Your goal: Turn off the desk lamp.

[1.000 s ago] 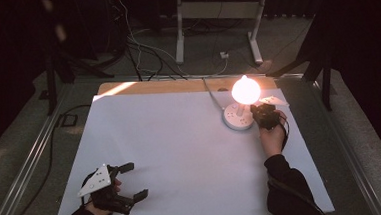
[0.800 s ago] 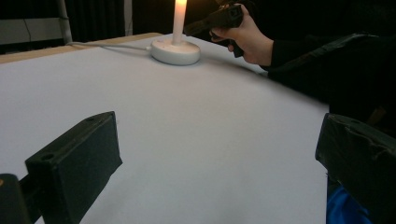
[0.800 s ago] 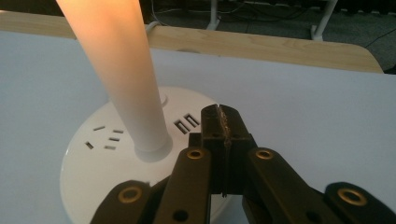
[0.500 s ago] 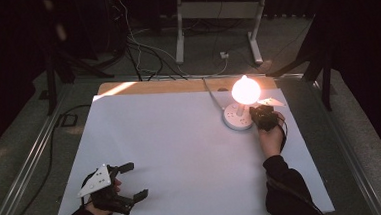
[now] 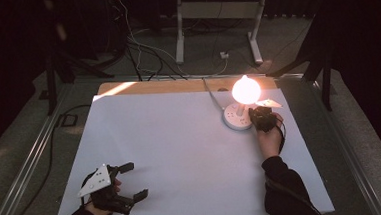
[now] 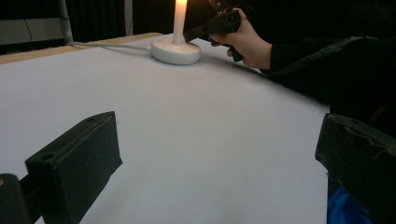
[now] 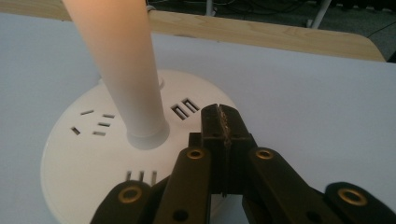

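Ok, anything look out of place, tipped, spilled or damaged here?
Nothing stands out. The lit lamp stands upright on its round white socket base, whose cable runs off the far edge. The right tongs, shut and empty, sit over the base's rim. The left tongs rest open on the bare white tabletop.

High view looks down; gripper views sit low, sharing the round socket base [image 5: 236, 117].

left gripper [image 5: 131, 181]: black, blocky jaw pads; grey three-cornered plate on top
right gripper [image 7: 223, 126]: black linkage arms, brass-ringed screw holes
sleeves [image 5: 283, 182]: dark, long; black cable along right one
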`<state>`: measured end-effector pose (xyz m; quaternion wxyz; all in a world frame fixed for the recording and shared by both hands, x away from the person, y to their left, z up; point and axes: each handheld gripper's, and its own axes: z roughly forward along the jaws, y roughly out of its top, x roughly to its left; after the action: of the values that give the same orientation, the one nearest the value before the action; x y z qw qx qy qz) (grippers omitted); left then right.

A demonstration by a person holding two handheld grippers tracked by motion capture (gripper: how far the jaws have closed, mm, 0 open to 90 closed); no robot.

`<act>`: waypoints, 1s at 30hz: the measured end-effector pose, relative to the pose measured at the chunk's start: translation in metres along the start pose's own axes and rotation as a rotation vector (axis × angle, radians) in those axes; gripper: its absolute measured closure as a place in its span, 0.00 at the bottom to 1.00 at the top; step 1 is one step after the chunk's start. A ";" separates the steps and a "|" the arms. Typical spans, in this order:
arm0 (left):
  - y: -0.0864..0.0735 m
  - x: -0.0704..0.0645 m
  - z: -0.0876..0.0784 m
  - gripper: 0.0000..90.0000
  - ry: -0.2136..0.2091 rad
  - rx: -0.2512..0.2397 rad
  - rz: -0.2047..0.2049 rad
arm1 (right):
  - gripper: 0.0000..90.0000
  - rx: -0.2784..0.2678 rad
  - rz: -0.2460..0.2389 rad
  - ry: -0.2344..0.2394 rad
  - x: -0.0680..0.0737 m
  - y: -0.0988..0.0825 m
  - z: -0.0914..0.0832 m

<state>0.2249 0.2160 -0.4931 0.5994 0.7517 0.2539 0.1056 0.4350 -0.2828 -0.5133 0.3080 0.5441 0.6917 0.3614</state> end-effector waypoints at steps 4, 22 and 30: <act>0.000 0.000 0.000 0.01 0.000 0.000 0.000 | 1.00 -0.004 0.005 0.004 -0.001 -0.001 0.000; 0.001 -0.001 -0.001 0.01 0.003 0.001 0.009 | 1.00 -0.057 0.029 0.026 -0.005 0.017 -0.018; 0.000 0.000 0.000 0.01 0.000 0.004 0.008 | 1.00 -0.052 0.029 0.023 -0.005 0.016 -0.014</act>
<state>0.2246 0.2157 -0.4926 0.5977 0.7539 0.2508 0.1074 0.4331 -0.2880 -0.4919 0.3087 0.5418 0.6776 0.3899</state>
